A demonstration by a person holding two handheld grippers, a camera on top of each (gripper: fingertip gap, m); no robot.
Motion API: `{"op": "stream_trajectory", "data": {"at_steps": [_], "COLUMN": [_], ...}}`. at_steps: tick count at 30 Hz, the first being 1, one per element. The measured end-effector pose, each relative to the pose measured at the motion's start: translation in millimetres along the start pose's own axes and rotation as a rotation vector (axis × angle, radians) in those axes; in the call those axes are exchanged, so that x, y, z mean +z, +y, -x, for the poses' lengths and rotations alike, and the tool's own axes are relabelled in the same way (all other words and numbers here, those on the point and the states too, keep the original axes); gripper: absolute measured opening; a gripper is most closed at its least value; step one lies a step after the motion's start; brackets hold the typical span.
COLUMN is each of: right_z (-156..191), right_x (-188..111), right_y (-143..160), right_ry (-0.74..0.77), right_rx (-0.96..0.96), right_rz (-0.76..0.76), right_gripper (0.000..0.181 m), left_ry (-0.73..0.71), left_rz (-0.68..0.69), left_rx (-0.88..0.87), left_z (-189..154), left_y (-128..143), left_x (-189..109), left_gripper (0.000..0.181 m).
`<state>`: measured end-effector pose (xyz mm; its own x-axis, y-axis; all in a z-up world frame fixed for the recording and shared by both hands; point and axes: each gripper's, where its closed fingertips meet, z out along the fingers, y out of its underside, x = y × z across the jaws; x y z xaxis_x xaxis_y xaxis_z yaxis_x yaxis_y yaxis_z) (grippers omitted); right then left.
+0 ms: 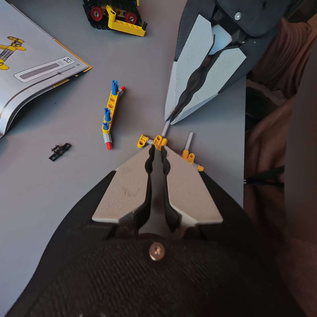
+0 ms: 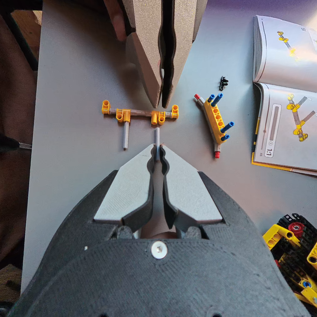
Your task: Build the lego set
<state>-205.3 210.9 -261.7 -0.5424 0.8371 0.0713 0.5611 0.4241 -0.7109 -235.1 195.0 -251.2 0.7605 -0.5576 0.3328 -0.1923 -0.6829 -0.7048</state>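
A yellow connector-and-axle assembly (image 2: 140, 112) lies across the grey table. One light grey axle (image 2: 126, 135) is plugged into its left connector. My right gripper (image 2: 157, 145) is shut on a second light grey axle (image 2: 157, 137), whose free end points at the open hole of the right connector (image 2: 154, 117), a short gap away. My left gripper (image 1: 157, 146) is nearly shut, with its tips against that connector (image 1: 160, 140) and nothing visibly between them. It also shows in the right wrist view (image 2: 160, 106). The right gripper (image 1: 170, 120) with its axle (image 1: 166, 128) shows in the left wrist view.
A yellow beam with blue pins (image 2: 216, 118) and a small black piece (image 2: 223, 83) lie to the right. An open instruction booklet (image 2: 288, 128) is beyond them. A black-and-yellow vehicle model (image 2: 295, 248) stands at the lower right. The table edge (image 2: 34, 120) runs along the left. From the right gripper's tips to the black-and-yellow vehicle model (image 2: 295, 248) is close to 15 cm. My left wrist view (image 1: 113, 7) looks at it from another angle.
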Motion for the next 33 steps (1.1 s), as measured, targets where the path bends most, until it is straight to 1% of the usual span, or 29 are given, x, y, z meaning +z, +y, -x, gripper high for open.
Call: {"op": "stream_trajectory", "data": {"at_steps": [4, 11, 15, 24, 30, 33], "right_z": [2.1, 3.0, 4.4, 3.6, 3.7, 3.7], "right_x": [1.2, 0.2, 0.7, 0.1, -0.5, -0.5], "right_y": [-1.4, -2.1, -1.7, -0.8, 0.1, 0.2], "right_ry": [-0.011, -0.016, -0.028, -0.029, -0.014, -0.017], "right_rx": [0.002, 0.002, 0.003, 0.013, 0.008, 0.016], "right_rz": [0.0, -0.006, -0.005, 0.003, 0.013, 0.014], "right_gripper": [0.0, 0.0, 0.0, 0.0, 0.0, 0.0], "left_ry": [-0.001, 0.008, 0.012, 0.018, -0.051, -0.057], "left_rz": [0.036, 0.033, 0.038, 0.041, 0.03, 0.029], "left_rx": [0.015, 0.015, 0.029, 0.031, 0.075, 0.078], "left_z": [-2.2, -3.2, -5.8, -6.7, -5.9, -5.8], "left_y": [6.7, 6.0, 6.4, 6.1, 4.6, 4.5], "left_x": [5.2, 5.6, 6.8, 8.2, 9.7, 10.0], "left_gripper": [0.004, 0.007, 0.0, 0.0, 0.0, 0.0]}}
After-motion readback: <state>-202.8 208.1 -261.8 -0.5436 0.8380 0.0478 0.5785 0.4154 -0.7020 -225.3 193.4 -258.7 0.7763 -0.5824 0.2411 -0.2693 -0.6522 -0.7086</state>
